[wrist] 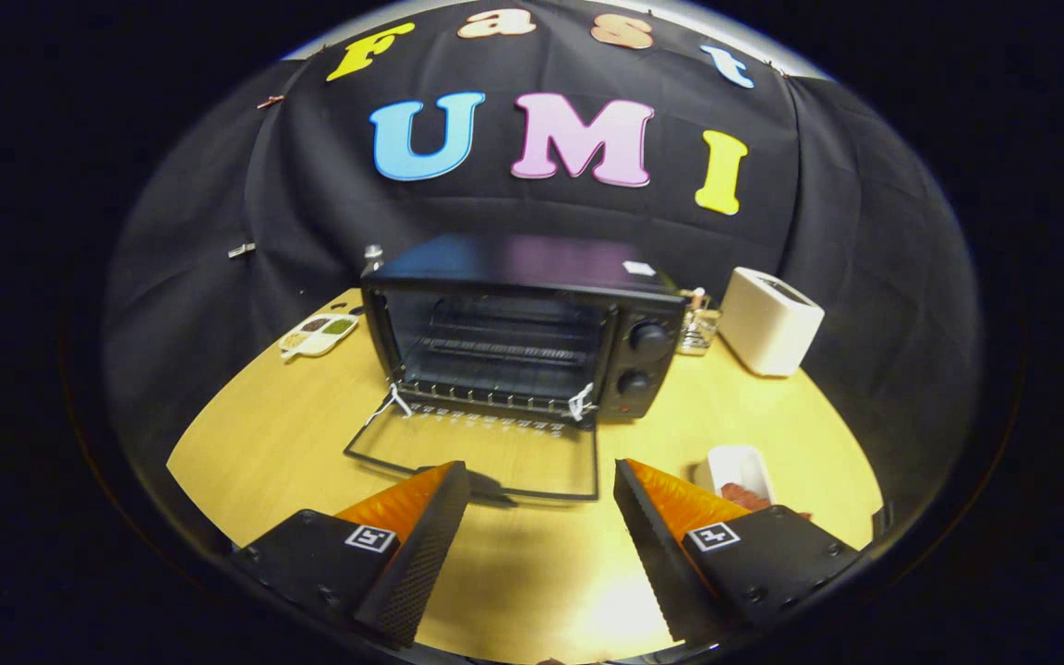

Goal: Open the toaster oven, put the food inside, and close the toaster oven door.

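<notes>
A black toaster oven [532, 328] stands in the middle of the wooden table, beyond my fingers. Its glass door [486, 453] is folded down flat toward me, and the wire rack [504, 351] inside is bare. My gripper [541, 480] hovers just in front of the door's front edge, open wide, with nothing between the fingers. A small white dish [737, 469] with reddish food [746, 496] sits on the table just to the right of my right finger, partly hidden behind it.
A white toaster [770, 320] stands right of the oven, with a small glass item [698, 328] between them. A divided white tray [318, 334] with condiments lies left of the oven. The table [255, 443] ends at the black cloth wall.
</notes>
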